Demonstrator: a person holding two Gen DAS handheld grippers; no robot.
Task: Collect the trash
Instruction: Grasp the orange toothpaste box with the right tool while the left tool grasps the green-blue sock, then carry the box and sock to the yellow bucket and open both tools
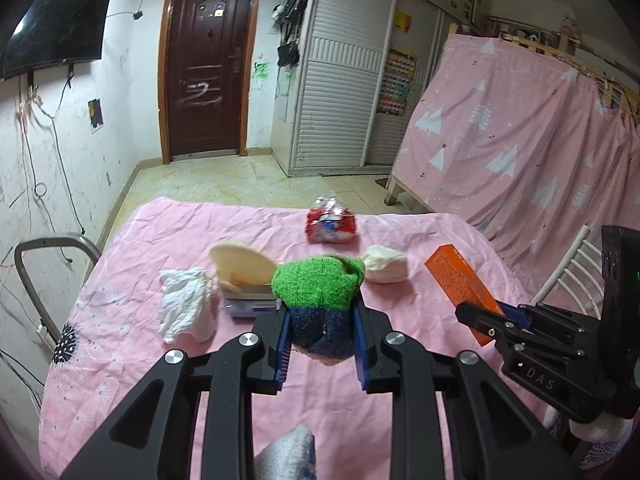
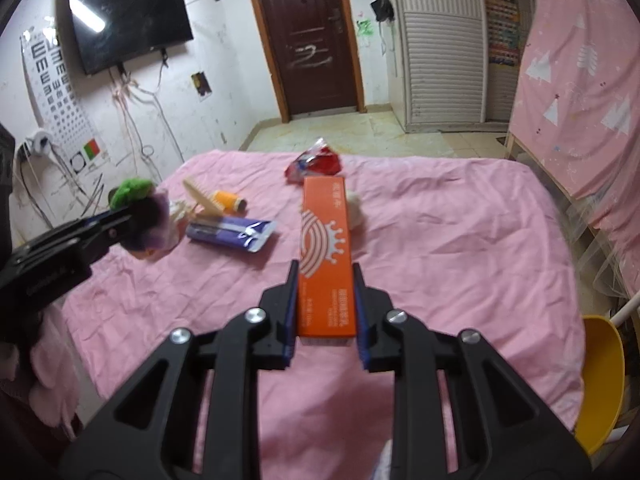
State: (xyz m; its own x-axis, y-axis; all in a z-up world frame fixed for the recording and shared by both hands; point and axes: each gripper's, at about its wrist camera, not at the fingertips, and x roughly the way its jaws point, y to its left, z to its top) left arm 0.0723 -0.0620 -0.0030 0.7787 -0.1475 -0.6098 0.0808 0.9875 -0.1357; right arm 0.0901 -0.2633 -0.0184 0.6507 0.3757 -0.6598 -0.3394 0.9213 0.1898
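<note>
Left tool (image 1: 320, 332): pads pressed on a green-and-navy sock (image 1: 324, 296), gripped at the navy end, green end pointing away. The sock appears lifted off the bed (image 1: 120, 360), near the middle of the near half.

Right tool (image 2: 326, 312): narrowed onto the near end of an orange carton (image 2: 326, 248), long axis running straight out from the jaws. An end grip probably keeps the box in line with the tool, easy to drop into a bin. It sits toward the right-hand side of the bed.

Both items seem clear of the sheet, so the step in hand reads as carry-off. No bin visible in either view.

Still on the bed:
- crumpled white tissue (image 1: 184, 304), left of centre
- purple sachet (image 2: 232, 232), with a cream comb (image 2: 202, 200) beside it
- orange bottle (image 2: 226, 202), lying down
- red foil wrapper (image 1: 330, 224), near the far edge
- pale wad (image 1: 386, 264), right of the sock

Sock is soft, so a firm squeeze suits it.
</note>
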